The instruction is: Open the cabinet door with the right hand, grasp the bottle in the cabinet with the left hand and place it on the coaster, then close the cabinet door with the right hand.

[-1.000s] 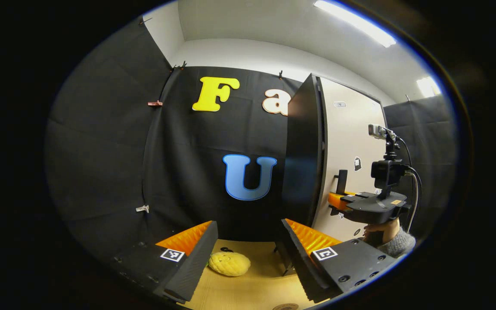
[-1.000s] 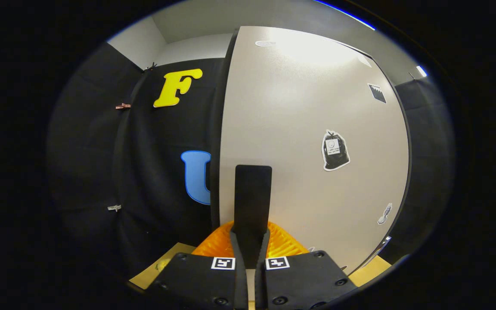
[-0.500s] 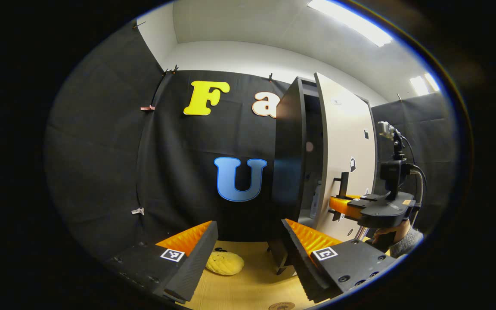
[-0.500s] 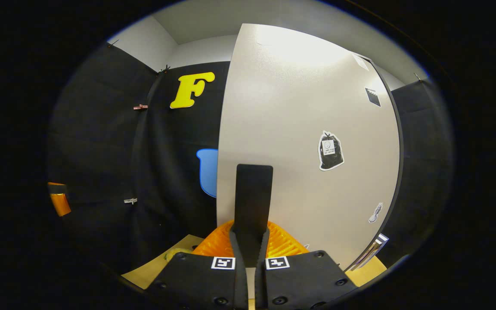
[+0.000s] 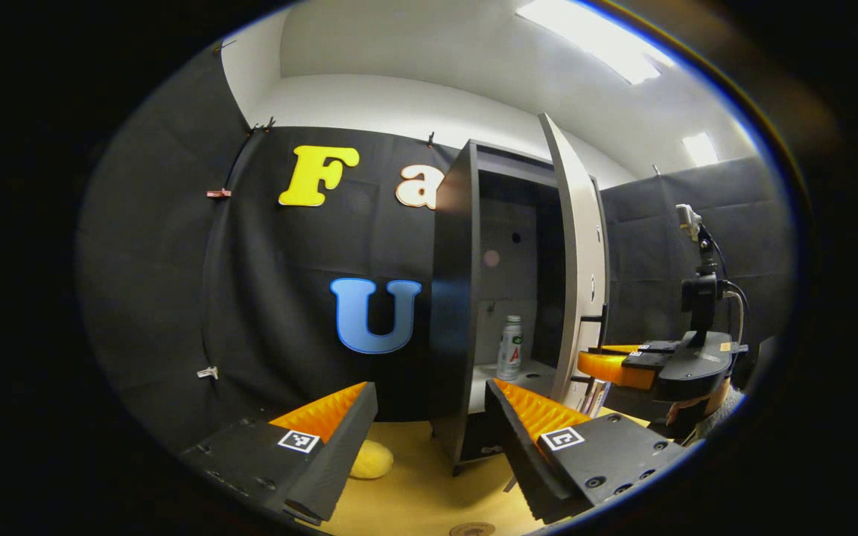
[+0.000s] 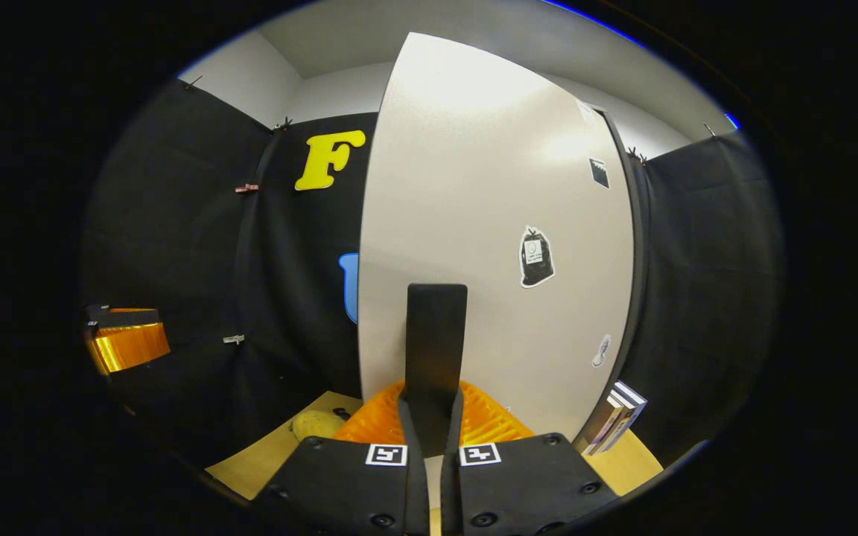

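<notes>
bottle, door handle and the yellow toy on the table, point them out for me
bottle [image 5: 509,348]: left gripper view, on its label, mid-body.
door handle [image 6: 436,335]: right gripper view, on the flat dark bar above the right gripper's fingers.
yellow toy [image 5: 369,460]: left gripper view, on its rounded top.

Yellow plush toy [image 5: 369,461] lying on wooden tabletop [image 5: 429,491], left of cabinet base. Striped books [image 6: 615,426] standing at tabletop's right side, leaning slightly.

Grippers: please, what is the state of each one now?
Left gripper: open, holding nothing.
Right gripper: closed on the cabinet door handle.
</notes>
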